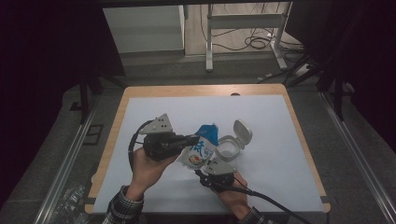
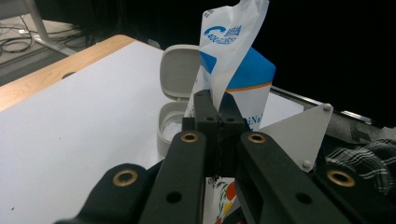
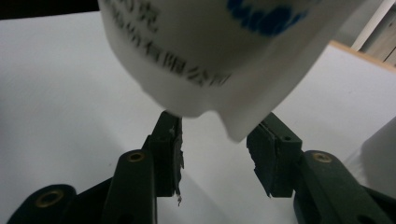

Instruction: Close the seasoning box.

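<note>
A blue and white pouch (image 1: 201, 144) with printed writing hangs tilted over the white mat. My left gripper (image 1: 194, 138) comes in from the left and is shut on the pouch's flattened top edge; in the left gripper view its jaws (image 2: 215, 105) pinch that edge of the pouch (image 2: 243, 70). My right gripper (image 1: 209, 164) sits just below the pouch's bottom end. In the right gripper view its jaws (image 3: 217, 130) stand apart, with the bottom corner of the pouch (image 3: 210, 51) hanging just above the gap and no pad pressing on it.
A white round container (image 1: 229, 147) with its flip lid (image 1: 242, 130) open stands right beside the pouch, on the white mat (image 1: 280, 140) that covers the wooden table (image 1: 201, 90). Cables and a table frame (image 1: 243, 28) lie on the floor beyond.
</note>
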Available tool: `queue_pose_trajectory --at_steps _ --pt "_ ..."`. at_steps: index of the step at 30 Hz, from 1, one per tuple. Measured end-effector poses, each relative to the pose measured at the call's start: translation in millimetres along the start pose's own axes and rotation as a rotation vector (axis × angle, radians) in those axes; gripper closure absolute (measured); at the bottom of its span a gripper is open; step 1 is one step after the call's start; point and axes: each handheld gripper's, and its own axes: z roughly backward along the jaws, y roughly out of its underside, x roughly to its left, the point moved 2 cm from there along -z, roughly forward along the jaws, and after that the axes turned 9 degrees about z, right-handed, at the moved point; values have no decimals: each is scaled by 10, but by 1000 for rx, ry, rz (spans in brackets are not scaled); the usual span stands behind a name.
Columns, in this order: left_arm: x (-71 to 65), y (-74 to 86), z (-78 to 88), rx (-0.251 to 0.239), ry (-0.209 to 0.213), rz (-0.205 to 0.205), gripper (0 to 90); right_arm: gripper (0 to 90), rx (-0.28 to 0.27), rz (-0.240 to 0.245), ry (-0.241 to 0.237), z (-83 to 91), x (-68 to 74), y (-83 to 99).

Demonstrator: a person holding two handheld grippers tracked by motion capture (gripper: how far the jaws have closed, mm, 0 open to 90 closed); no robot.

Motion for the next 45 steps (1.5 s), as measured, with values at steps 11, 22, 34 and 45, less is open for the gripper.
queue_pose_trajectory --at_steps 11,22,34,45 --pt "10 -23 -39 8 12 14 900 558 -82 46 64 0 -18 -43" --pt "58 -70 -173 61 -34 32 900 542 -101 50 39 47 10 -69" --pt "151 -143 -349 143 -115 30 900 500 -45 -20 -11 95 -14 -52" --pt "100 -291 -520 217 -152 -6 900 566 -50 -121 -62 168 -76 -32"
